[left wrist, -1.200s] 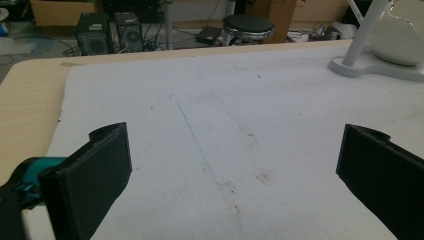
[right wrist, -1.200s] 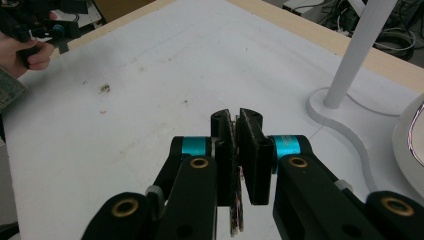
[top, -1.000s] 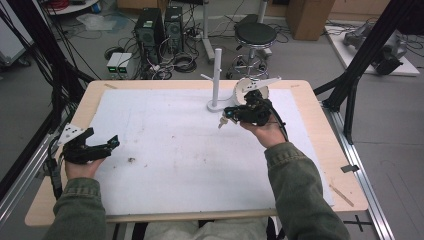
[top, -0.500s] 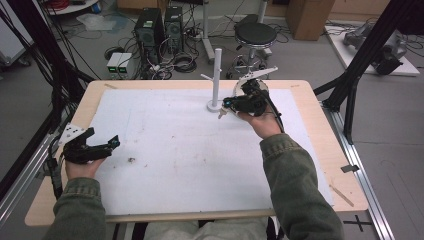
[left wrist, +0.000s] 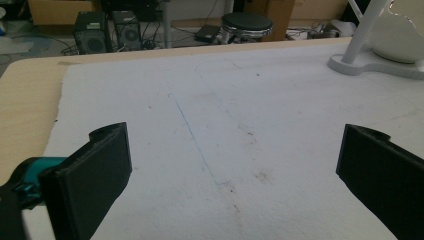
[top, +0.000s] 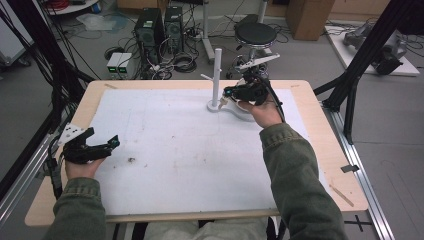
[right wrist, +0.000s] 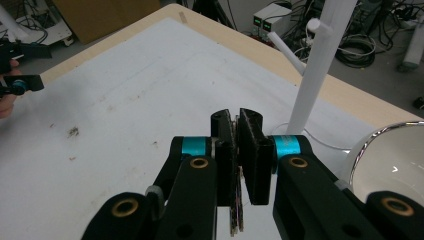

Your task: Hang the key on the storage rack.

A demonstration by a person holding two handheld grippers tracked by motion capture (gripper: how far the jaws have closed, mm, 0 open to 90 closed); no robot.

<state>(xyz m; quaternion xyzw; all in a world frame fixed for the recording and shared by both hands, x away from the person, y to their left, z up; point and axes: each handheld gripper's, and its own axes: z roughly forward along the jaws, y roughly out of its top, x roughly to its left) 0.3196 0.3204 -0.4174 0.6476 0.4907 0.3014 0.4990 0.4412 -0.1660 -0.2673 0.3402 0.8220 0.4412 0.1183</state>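
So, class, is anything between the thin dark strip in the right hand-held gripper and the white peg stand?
Nothing visible: only bare mat lies between the strip and stand; the white bowl sits aside.

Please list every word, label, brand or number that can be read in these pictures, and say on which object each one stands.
There is no readable text.
The two computer towers on the floor show no legible brand.
The small grey boxes have green lit displays, too small and blurred to read.
The white stand and the white mat bear no writing.

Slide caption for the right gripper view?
Right claw shut on a thin dark strip, beside the white peg stand and white bowl.
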